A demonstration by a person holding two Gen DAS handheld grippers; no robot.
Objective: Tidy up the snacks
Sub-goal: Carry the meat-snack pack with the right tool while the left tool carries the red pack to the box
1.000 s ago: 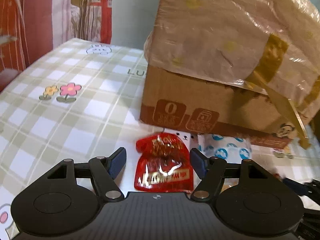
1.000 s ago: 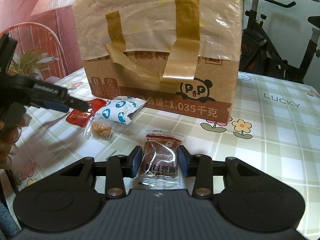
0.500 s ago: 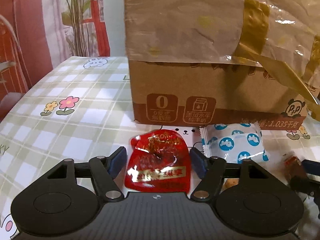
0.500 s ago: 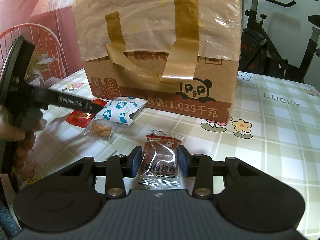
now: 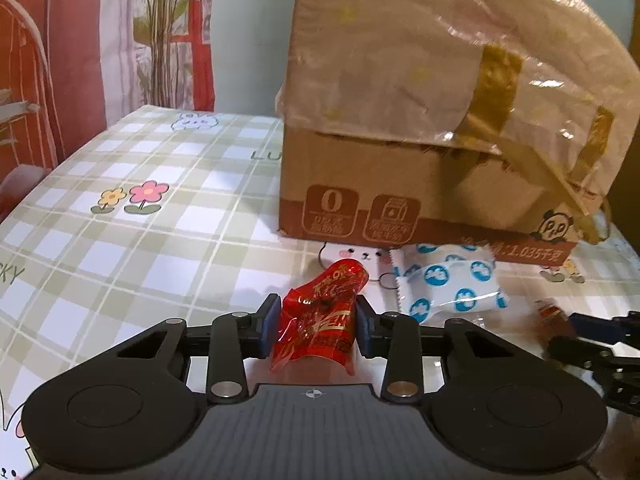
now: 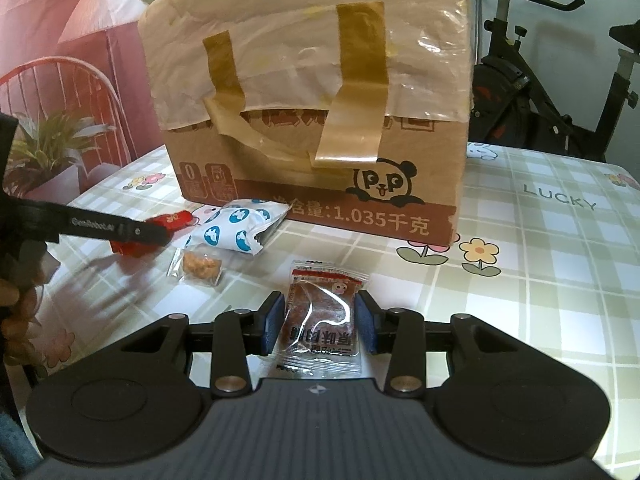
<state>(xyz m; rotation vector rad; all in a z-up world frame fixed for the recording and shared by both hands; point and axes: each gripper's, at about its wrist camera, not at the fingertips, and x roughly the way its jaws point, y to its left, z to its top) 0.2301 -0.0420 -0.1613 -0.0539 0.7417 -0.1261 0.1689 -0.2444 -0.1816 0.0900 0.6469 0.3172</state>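
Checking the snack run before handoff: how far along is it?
Done: nothing visibly sorted yet. In hand: left gripper closing on the buckled red packet; right gripper shut on the clear jerky packet. Left: blue-dotted packet and small clear packet lie by the box.

Red snack packet (image 5: 320, 316) buckled upright beside blue-spotted white packet (image 5: 448, 286).

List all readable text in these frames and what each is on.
"LUCKY": tablecloth.
"1.035千克": cardboard box, lower red band, beside a panda logo reading "P P".
"0": box end panel icon; the small print under it is unreadable.
"GenRobot.ai": side of the left gripper.
Red snack packet: gold characters, crumpled, unreadable.
Clear snack packet: upside-down Chinese print, not reliably readable.
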